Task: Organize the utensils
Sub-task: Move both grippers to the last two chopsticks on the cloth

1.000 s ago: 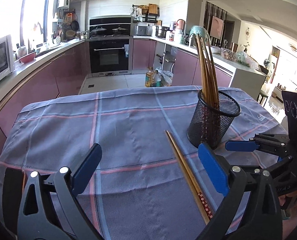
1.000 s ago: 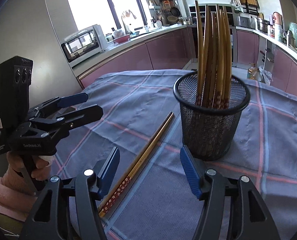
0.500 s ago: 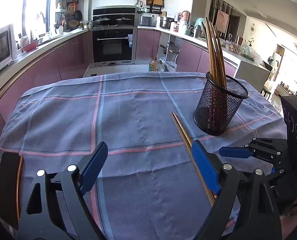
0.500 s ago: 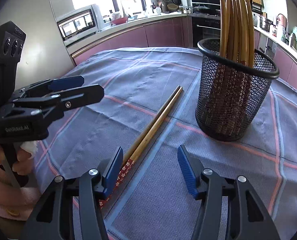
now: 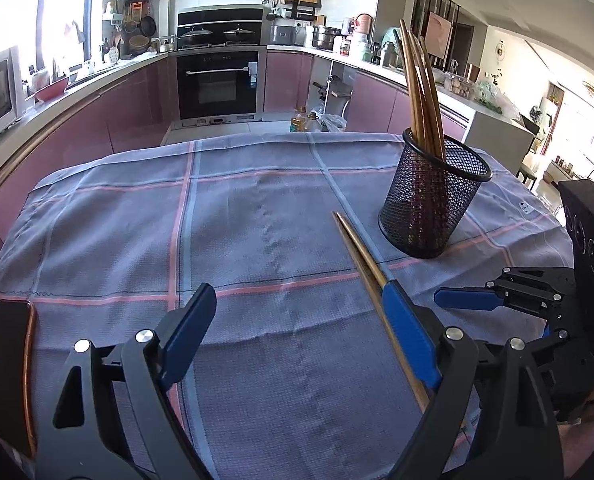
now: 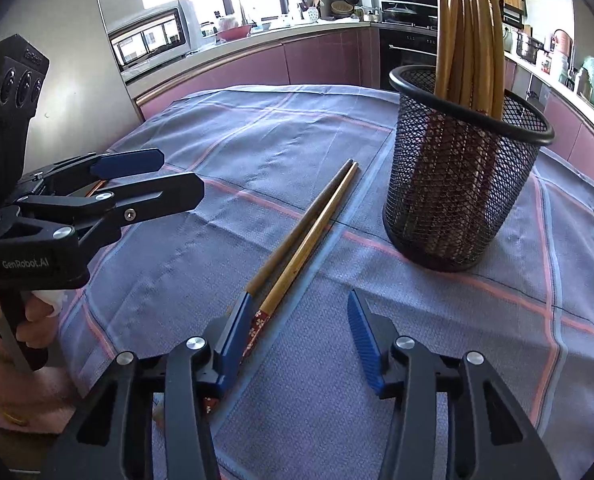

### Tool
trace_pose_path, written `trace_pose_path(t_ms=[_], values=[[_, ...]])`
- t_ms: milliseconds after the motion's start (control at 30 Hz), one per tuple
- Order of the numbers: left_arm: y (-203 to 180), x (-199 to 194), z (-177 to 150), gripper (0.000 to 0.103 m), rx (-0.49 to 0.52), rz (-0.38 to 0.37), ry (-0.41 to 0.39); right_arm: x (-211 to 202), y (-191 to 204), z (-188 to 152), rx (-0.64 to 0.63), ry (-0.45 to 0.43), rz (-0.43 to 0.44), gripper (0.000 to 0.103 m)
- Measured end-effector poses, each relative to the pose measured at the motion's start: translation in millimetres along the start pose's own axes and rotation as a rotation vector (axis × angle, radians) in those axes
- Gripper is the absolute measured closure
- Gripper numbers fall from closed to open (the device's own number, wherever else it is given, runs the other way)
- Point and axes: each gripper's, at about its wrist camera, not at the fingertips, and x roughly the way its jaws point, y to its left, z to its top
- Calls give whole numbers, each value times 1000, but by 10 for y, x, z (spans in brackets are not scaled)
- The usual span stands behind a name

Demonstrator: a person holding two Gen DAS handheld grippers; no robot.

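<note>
A blue checked tablecloth point(image 5: 257, 216) fills the frame, with a black mesh holder point(image 6: 463, 176) of upright chopsticks point(image 6: 467, 32) at right. A loose pair of chopsticks point(image 6: 309, 232) lies diagonally at centre, just left of the holder. The right gripper point(image 6: 297, 330), jaws just closing but unclenched, has one chopstick's patterned end between them. The left gripper point(image 5: 297, 336) hangs released, holding nothing.

My right hand-held gripper point(image 6: 297, 336) hides the patterned ends of the loose chopsticks point(image 6: 309, 232) lying beside the mesh holder point(image 6: 457, 184). In the holder, the mesh blurs the lower parts of the standing chopsticks point(image 6: 469, 36); their tips run off the frame.
</note>
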Motion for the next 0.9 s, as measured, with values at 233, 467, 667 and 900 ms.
trace_pose_path(t_ms=[233, 467, 667, 900], values=[[-111, 126, -31, 25, 44, -25, 41, -32, -109, -13, 36, 8, 25, 64], [-287, 303, -99, 33, 103, -75, 101, -54, -214, -23, 56, 15, 38, 67], [-374, 405, -162, 43, 136, -89, 144, -39, -244, 9, 60, 14, 40, 68], [-406, 458, -196, 54, 139, -103, 164, 12, -283, 95, 64, 11, 36, 68]])
